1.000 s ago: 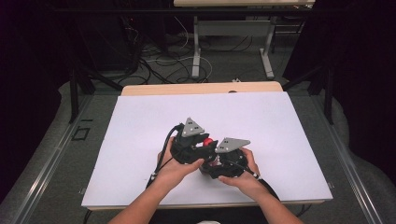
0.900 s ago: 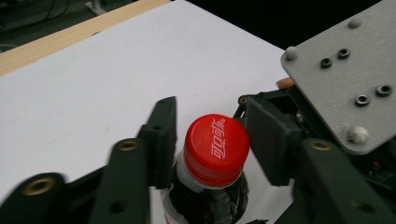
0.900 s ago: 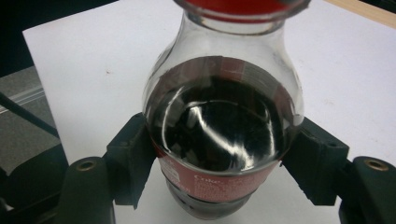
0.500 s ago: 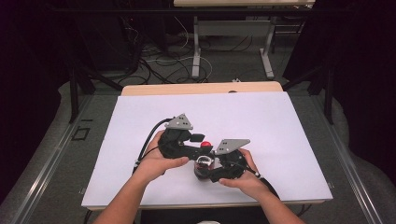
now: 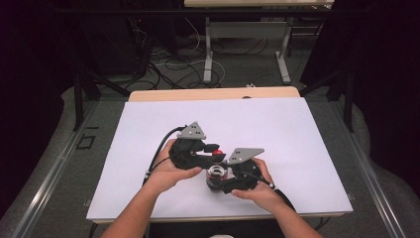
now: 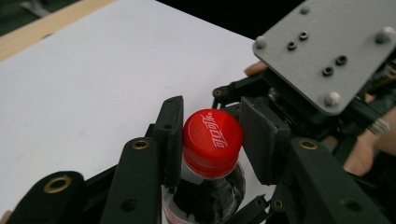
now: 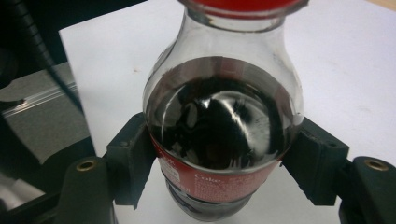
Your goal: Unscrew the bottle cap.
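Near the table's [image 5: 148, 119] front edge, right gripper [image 7: 219, 154] is clamping the bottle [image 7: 219, 126]; left gripper [image 6: 210, 140] is pinching its red cap [image 6: 212, 142].

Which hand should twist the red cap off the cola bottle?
Probably the left: the left gripper already has its jaws around the red cap, while the right gripper clamps the bottle steady.

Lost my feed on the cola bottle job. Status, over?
Right gripper shut on bottle body, upright on white table. Left gripper at red cap: one pad touching, other just off. Nothing in the way.
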### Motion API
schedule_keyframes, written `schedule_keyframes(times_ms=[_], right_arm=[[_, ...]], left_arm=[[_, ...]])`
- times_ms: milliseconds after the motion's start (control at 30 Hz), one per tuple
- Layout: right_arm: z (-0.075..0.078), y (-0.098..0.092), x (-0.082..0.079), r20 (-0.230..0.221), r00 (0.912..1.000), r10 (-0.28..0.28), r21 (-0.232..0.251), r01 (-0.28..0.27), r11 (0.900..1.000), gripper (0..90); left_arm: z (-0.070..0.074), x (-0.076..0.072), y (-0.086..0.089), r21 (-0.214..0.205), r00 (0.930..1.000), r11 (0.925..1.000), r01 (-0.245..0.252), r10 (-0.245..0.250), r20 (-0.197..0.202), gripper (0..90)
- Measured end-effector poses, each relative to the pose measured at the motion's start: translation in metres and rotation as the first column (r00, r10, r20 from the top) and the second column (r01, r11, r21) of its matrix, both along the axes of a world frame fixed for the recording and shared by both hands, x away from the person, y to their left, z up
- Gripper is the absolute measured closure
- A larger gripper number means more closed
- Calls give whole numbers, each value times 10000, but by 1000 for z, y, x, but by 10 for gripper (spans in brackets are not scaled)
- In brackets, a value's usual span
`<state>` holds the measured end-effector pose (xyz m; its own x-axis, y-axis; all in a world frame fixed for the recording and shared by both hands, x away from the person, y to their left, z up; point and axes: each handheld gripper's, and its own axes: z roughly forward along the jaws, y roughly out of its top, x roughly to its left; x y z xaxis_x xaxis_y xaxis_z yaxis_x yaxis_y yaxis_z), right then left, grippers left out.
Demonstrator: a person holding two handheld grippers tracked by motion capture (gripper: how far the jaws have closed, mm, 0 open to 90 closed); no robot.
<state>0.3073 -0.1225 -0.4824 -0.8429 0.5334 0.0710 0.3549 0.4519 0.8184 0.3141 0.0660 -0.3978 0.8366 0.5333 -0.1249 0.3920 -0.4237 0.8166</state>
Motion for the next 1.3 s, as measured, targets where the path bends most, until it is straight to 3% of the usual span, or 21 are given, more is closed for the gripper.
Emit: schedule_keyframes(times_ms=[33,100,233,300,400,433,467,500,567,600,700,800,833,933,1067,1100,1133,1200,1300], right_arm=[[0,0,0,213,9996,-169,-15,169,9999,305],[1,0,-1,396,9982,-445,-144,451,9989,305],[0,0,-1,506,9969,-605,-282,620,9977,305],[-1,0,0,448,9973,-589,-299,603,9977,304],[-1,-2,1,410,9978,-526,-151,532,9985,304],[1,-3,1,327,9986,-404,-43,406,9992,304],[2,-4,2,229,9993,-302,-92,304,9995,304],[2,-3,1,262,9992,-303,116,300,9995,304],[3,-3,1,114,9999,-67,118,65,9999,304],[2,-3,1,173,9998,-34,145,32,9999,304],[3,-2,1,50,9997,227,66,-227,9997,304],[2,-1,1,145,9992,370,286,-374,9989,304],[2,-1,1,36,9991,411,206,-411,9989,303],[1,-1,1,80,9995,312,210,-313,9993,304],[1,0,-1,238,9995,-194,23,194,9998,304],[1,1,-1,327,9985,-442,-53,444,9990,304],[1,1,-1,327,9985,-442,-53,444,9990,304],[1,3,-3,751,9942,-765,-316,790,9964,304],[1,3,-3,814,9925,-913,-377,946,9948,303]], left_arm=[[-1,-6,-4,-43,9981,9982,-596,596,134,618],[-2,-14,-11,-34,9874,9884,-1520,1520,440,618],[-3,-18,-18,-92,9753,9757,-2188,2190,291,618],[-3,-14,-16,-89,9806,9807,-1954,1955,144,616],[-2,-6,-9,-148,9928,9928,-1188,1190,101,595],[-2,-4,-6,-233,9959,9957,-893,895,91,488],[-1,-1,-4,-212,9978,9975,-668,669,9,466],[-1,5,2,-588,9997,9983,-59,44,-254,460],[-2,8,4,-779,9991,9967,227,-253,-329,455],[-2,10,7,-817,9968,9951,565,-609,-523,460],[-5,15,11,-826,9872,9860,1447,-1496,-558,493],[-7,17,12,-846,9847,9838,1582,-1635,-609,582],[-8,17,11,-897,9853,9846,1499,-1563,-693,598],[-8,12,8,-607,9922,9912,1180,-1202,-335,607],[-7,3,2,-445,9996,9990,62,-74,-258,612],[-8,-4,-4,-308,9976,9972,-675,680,136,612],[-8,-4,-4,-308,9976,9972,-675,680,136,612],[-8,-10,-9,-344,9895,9893,-1416,1424,226,612],[-9,-13,-13,-351,9816,9816,-1877,1888,290,610]])
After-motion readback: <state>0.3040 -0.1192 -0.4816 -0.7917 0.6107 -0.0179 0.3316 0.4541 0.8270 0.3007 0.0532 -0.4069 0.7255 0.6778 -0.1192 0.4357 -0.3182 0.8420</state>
